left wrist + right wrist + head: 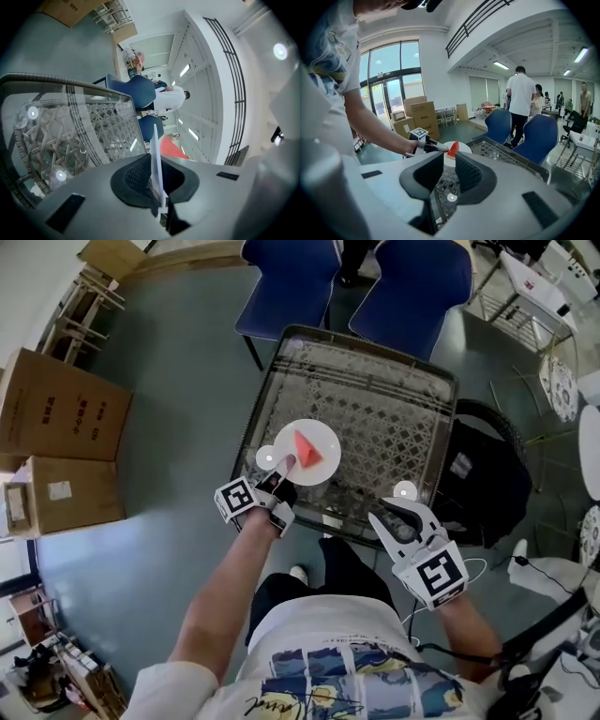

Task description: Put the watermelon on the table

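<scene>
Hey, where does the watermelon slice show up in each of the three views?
Head view: watermelon slice at centre, on the white plate over the table.
Left gripper view: lower centre, just right of the plate's upright edge.
Right gripper view: centre, on the plate.
Shared landmark: the blue chairs beyond the table.

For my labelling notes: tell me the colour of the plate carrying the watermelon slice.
The plate is plain white; it shows best in the head view.
</scene>
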A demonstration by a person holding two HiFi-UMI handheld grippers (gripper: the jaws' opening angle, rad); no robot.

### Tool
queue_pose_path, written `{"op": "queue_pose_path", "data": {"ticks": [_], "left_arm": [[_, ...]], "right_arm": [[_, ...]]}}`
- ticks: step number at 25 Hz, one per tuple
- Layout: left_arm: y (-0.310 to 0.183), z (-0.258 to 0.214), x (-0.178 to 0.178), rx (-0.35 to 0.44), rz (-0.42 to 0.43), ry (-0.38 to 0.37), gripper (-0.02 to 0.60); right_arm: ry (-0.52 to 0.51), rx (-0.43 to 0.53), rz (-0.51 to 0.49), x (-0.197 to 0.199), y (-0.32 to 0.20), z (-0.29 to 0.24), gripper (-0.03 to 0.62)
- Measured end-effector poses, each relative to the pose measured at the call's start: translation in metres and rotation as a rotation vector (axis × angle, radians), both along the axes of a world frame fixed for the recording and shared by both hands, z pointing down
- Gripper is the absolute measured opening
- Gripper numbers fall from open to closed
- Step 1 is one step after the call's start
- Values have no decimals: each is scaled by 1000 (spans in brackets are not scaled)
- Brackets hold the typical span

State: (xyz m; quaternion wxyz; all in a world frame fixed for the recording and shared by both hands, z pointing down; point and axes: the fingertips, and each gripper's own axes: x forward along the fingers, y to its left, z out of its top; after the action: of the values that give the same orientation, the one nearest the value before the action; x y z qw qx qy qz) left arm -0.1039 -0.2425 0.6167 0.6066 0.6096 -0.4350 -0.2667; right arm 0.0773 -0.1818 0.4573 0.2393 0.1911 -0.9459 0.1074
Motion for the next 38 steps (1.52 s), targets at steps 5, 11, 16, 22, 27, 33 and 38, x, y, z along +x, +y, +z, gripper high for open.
{"op": "queue_pose_path", "data": {"ticks": [5, 11, 16, 22, 27, 33, 38], "left_arm": [[-49, 57, -13, -72, 20, -65, 26], [-77, 109, -13, -163, 41, -80, 26], [-86, 131, -13, -192, 71, -106, 27], [-95, 142, -18, -212, 86, -162, 29], [-100, 150, -22, -277, 126, -303, 35], [-101, 149, -23, -340, 180, -455, 69], [-103, 147, -24, -394, 205, -538, 92]], "right_arm": [[29, -48, 37, 5, -24, 17, 61], [56, -103, 102, 21, -37, 33, 61], [75, -150, 114, 23, -38, 49, 61], [56, -150, 149, 22, -51, 56, 61], [55, -163, 141, 17, -55, 62, 61], [52, -174, 127, 7, -55, 63, 61], [45, -176, 123, 2, -55, 61, 61]]}}
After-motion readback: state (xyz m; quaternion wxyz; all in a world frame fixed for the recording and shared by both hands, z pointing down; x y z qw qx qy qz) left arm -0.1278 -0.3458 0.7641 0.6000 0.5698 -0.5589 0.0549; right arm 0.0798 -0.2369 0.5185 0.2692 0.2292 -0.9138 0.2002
